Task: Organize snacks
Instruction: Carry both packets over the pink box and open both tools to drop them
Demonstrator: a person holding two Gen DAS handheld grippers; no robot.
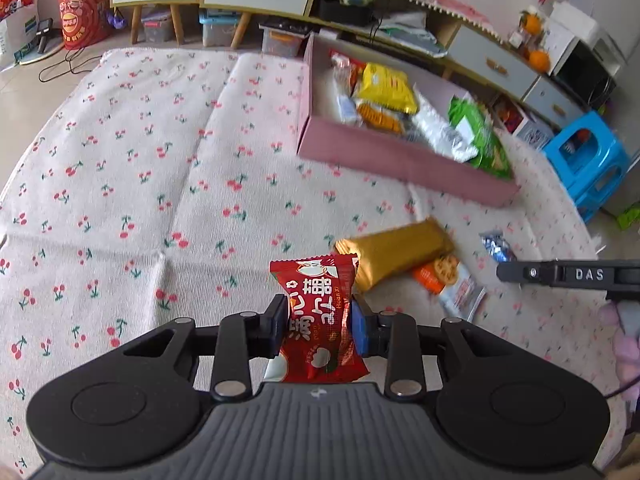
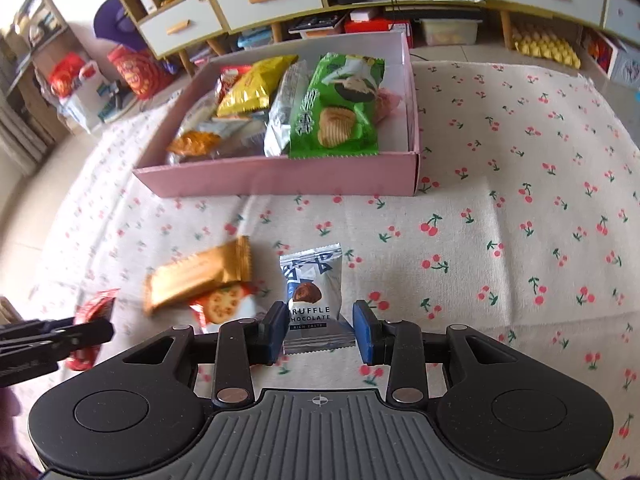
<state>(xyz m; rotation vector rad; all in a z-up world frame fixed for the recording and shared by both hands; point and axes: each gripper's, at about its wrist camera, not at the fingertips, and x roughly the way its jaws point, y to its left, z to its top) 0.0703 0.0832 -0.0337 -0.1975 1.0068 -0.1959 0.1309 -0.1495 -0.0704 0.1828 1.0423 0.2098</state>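
1. Left wrist view: our left gripper (image 1: 319, 326) pinches a red packet (image 1: 318, 320) above the cherry cloth (image 1: 120, 160), short of the pink box (image 1: 400, 160), which lies ahead to the right and already holds several snacks. A gold bar (image 1: 394, 256) and a cracker pack (image 1: 450, 280) lie on the cloth between us and the box.

2. Right wrist view: our right gripper (image 2: 321, 330) stands wide around a truffle chocolate (image 2: 314, 296), well short of the box (image 2: 280, 178); the left pad seems to touch it, the right does not. We judge this the pickup step: close on the chocolate, then carry both packets into the box.
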